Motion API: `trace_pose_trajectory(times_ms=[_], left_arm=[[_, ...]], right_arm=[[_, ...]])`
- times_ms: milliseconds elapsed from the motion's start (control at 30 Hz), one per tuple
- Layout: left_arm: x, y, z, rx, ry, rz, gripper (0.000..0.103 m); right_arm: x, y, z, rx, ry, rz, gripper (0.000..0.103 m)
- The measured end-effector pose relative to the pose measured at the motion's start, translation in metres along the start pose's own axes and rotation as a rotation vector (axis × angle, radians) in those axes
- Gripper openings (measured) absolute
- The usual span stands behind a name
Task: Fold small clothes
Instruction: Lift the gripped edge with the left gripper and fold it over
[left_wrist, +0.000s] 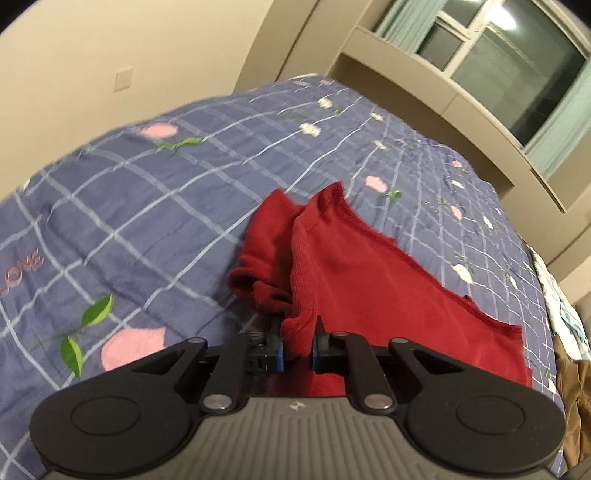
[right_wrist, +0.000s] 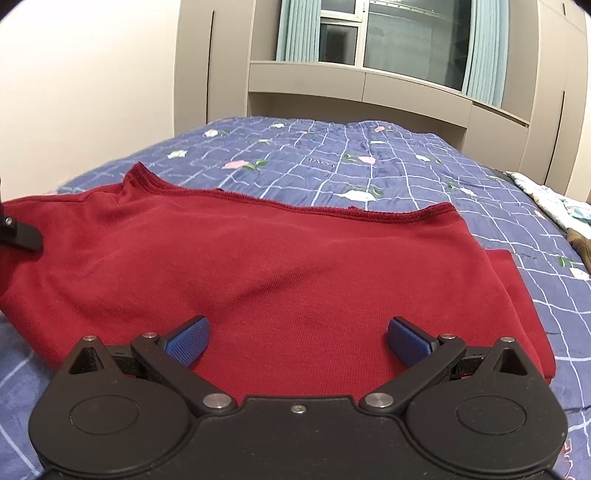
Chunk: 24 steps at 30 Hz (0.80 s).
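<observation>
Right wrist view is filled in its lower two thirds by a bed covered with a blue checked quilt (right_wrist: 369, 166) printed with pink and white flowers. Behind it, across the top of the frame, beige cabinets (right_wrist: 332, 79) and a window with pale blue curtains (right_wrist: 484, 44) are seen. A red garment (right_wrist: 258, 266) is spread flat over the quilt in the middle of the frame, its ribbed edge running from upper left to right, with a second layer showing along its right side. At the bottom centre the right gripper (right_wrist: 297, 338) is held over the near part of the garment with its blue-padded fingers (right_wrist: 188, 341) spread wide apart and nothing between them. At the left edge a black part of the other tool (right_wrist: 22, 234) is seen against the cloth.

In the left wrist view the same quilt (left_wrist: 129, 206) takes up the middle of the tilted frame, with the window (left_wrist: 517, 62) at the upper right. The red garment (left_wrist: 362, 266) lies from centre to lower right, bunched and raised at its left end. At the bottom centre the left gripper (left_wrist: 297, 350) is closed on a bunched fold of that garment, pinched between its blue pads (left_wrist: 279, 354).
</observation>
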<state>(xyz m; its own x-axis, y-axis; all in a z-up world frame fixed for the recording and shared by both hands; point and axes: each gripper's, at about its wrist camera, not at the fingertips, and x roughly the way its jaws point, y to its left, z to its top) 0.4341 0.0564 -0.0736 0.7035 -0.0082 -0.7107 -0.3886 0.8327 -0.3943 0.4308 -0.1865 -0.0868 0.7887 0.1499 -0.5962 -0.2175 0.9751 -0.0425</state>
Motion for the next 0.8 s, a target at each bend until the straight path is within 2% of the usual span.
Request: trace_pose_trajectory(times_ms=[133,267,633,800], left_arm=[[-0.012,-0.021,0.006,0.09,-0.03,-0.018,0.012],[-0.023,-0.043,0.011,0.162,-0.064,-0.038,0.012],[-0.037,-0.096,0.009,0.323,-0.086,-0.096,0.011],[-0.04,-0.118,0.0,0.396,-0.086,-0.125,0.011]], right_arm=[[-0.009,-0.007,-0.002,0.02,-0.003,0.01,0.103],[-0.019,-0.009,-0.008,-0.023,0.01,-0.004,0.103],[-0.046,-0.028,-0.027,-0.07,0.037,-0.041,0.103],[-0.062,-0.044,-0.041,-0.031,0.078,0.03,0.103]])
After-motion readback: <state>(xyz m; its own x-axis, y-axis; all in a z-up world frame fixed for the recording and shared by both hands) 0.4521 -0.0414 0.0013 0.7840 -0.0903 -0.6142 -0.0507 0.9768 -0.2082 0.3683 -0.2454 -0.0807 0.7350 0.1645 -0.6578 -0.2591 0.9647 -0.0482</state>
